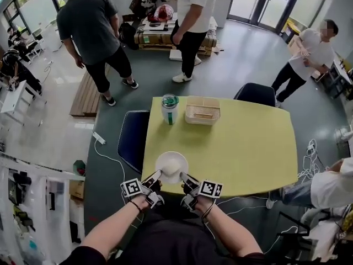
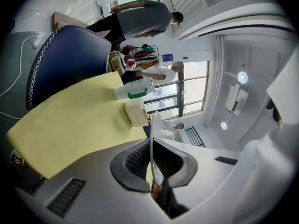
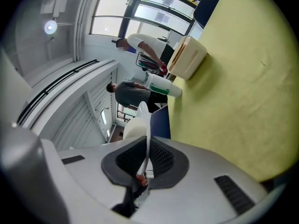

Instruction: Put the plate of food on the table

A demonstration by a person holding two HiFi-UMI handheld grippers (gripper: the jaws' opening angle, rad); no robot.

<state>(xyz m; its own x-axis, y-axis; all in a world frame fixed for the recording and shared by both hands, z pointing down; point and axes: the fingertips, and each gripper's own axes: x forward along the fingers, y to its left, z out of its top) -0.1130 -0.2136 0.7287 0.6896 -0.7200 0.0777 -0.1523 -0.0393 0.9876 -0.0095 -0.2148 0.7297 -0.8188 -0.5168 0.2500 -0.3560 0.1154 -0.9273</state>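
A white plate (image 1: 171, 166) with a pale mound of food on it hangs over the near edge of the yellow table (image 1: 248, 142). My left gripper (image 1: 156, 177) is shut on the plate's left rim and my right gripper (image 1: 185, 179) is shut on its right rim. In the left gripper view the thin plate edge (image 2: 153, 146) runs between the two black pads. The right gripper view shows the same: the plate rim (image 3: 146, 141) is pinched between the pads, with the food mound (image 3: 134, 127) beyond it.
A white cup with a green lid (image 1: 169, 109) and a cream-coloured box (image 1: 202, 110) stand at the table's far side. Dark blue chairs (image 1: 134, 137) stand at the left and at the far right (image 1: 256, 94). Several people stand around the room; cables lie on the floor.
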